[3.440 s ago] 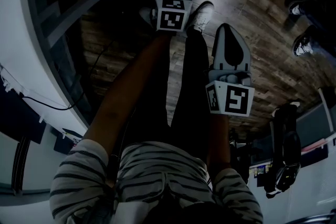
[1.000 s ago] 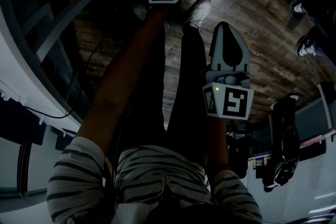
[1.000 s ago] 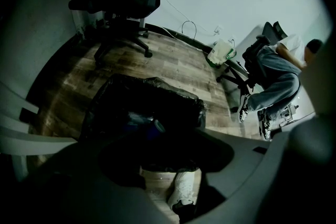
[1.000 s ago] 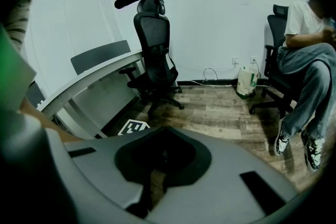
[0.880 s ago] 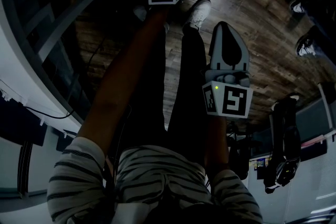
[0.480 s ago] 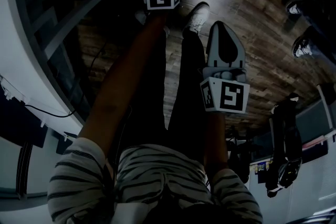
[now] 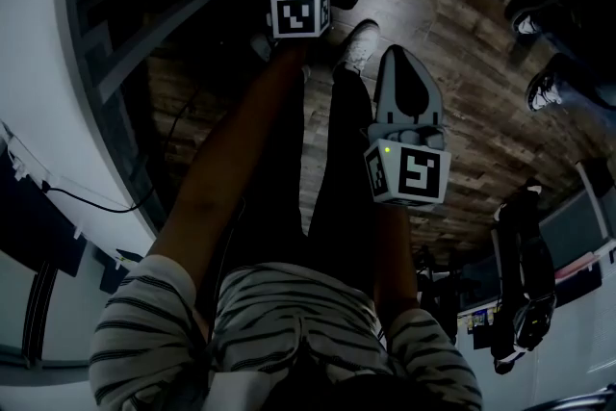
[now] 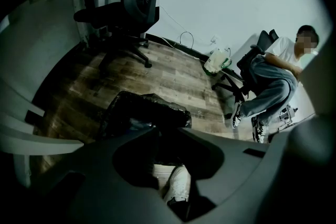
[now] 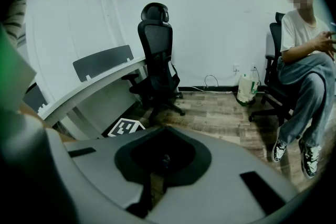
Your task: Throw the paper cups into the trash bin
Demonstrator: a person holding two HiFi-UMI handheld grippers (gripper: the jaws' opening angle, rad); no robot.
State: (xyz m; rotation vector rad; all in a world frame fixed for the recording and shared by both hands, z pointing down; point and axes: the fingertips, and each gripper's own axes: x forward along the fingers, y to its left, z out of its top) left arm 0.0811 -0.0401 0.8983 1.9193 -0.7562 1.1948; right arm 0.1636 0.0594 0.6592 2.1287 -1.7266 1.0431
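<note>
Broadly, the wooden floor (image 8: 173, 73) is spreading out ahead of both pairs of fingers, and the curved white worktop (image 9: 100, 84) is sweeping away to the left of the right fingers. Only the two gripper views are showing the room well lit. The head view is looking dim and steeply down over the holder's striped shirt (image 7: 289, 322), arms and legs.

A black office chair (image 9: 157, 60) is standing beyond the right fingers, against the wall. A seated person (image 9: 302, 60) is sitting far to the right of them, and the head view is catching little more of that person than the sneakers (image 7: 544, 89).

The trash bin (image 8: 147, 110), lined with a black bag, is sitting directly beyond the left fingers, which are covering its near rim. Only the left gripper view is showing it plainly. In the head view it is reading as a dark shape past that gripper.

The left gripper (image 8: 167, 129) is closing its fingers, with a gap between them and nothing in it. The holder's white shoe (image 8: 177, 183) is showing through the hollow behind the fingers. The right gripper (image 9: 164, 127) is holding its fingers together, empty.

A white bag (image 9: 245, 89) is resting by the wall, beyond and to the right of the right fingers. The left gripper's marker cube (image 9: 126, 127) is peeking out just left of the right fingers.
</note>
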